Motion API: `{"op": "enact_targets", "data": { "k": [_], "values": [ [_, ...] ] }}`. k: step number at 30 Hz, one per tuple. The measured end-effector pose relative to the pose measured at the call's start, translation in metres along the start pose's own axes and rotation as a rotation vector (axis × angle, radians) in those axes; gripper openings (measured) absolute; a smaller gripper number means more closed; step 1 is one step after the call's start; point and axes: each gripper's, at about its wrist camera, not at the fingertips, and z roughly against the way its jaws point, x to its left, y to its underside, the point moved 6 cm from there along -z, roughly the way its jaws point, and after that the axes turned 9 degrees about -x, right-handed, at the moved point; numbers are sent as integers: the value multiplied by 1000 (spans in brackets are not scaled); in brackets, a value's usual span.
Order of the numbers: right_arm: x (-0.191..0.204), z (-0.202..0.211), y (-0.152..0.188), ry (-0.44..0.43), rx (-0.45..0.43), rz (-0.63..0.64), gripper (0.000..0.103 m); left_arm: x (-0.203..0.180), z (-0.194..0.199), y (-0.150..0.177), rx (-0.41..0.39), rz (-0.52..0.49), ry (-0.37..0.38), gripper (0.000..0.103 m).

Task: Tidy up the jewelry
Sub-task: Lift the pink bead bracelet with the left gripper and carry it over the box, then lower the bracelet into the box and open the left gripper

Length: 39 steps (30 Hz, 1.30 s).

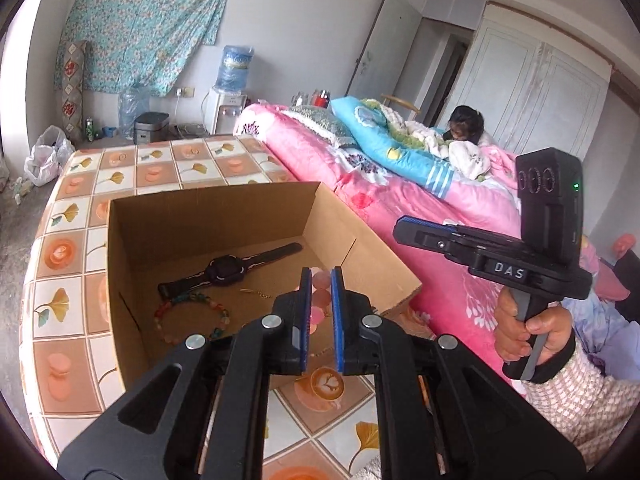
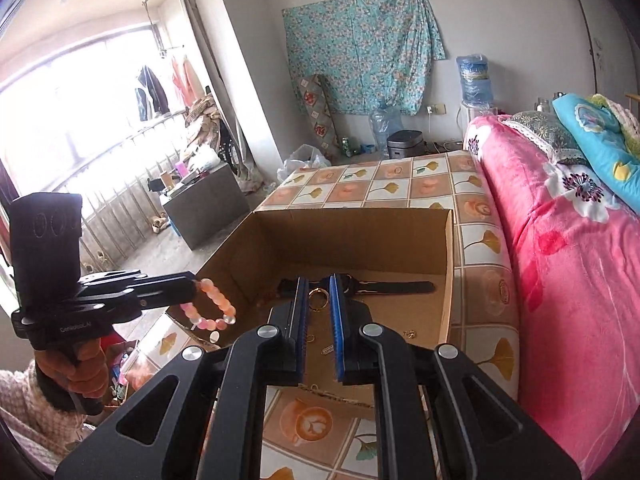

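The left claw (image 2: 197, 286) is clamped on a pink bead bracelet (image 2: 212, 308), held beside the cardboard box (image 2: 352, 216) on the desk (image 2: 476, 248). A gold ring (image 2: 319, 296) is pinched in the right claw (image 2: 319, 300) above the box. Carrying is under way; next, lowering inside and release beside the watch (image 1: 224, 270).

Pink bead bracelet (image 1: 322, 304) only partly seen in left wrist view, most of it masked by left hand-held gripper (image 1: 321, 280) fingers. Multicolour bead bracelet (image 1: 192, 318) has its near arc cut by same gripper's body. Gold ring (image 2: 319, 295) in right wrist view: whether right hand-held gripper (image 2: 319, 288) pads pinch it or it lies behind, can't tell. Small gold bits (image 2: 409, 334) on cardboard box (image 2: 448, 264) floor too tiny to identify. Black watch (image 2: 392, 287) face hidden behind fingers. Desk (image 2: 476, 240) front edge runs off frame bottom. Window area blown out.
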Motion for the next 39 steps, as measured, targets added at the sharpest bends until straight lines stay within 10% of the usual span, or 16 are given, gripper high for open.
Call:
{"op": "enact_targets", "data": {
  "k": [16,25,39],
  "values": [
    [-44,-42,-1,-3,83,-49,11,7,-146,45,353,27,-63,9],
    [-51,-64,4,-17,166,-85,11,17,-132,39,304,79,-54,15],
    [-42,-132,8,76,350,-9,11,58,-17,9,21,65,-160,36]
  ]
}}
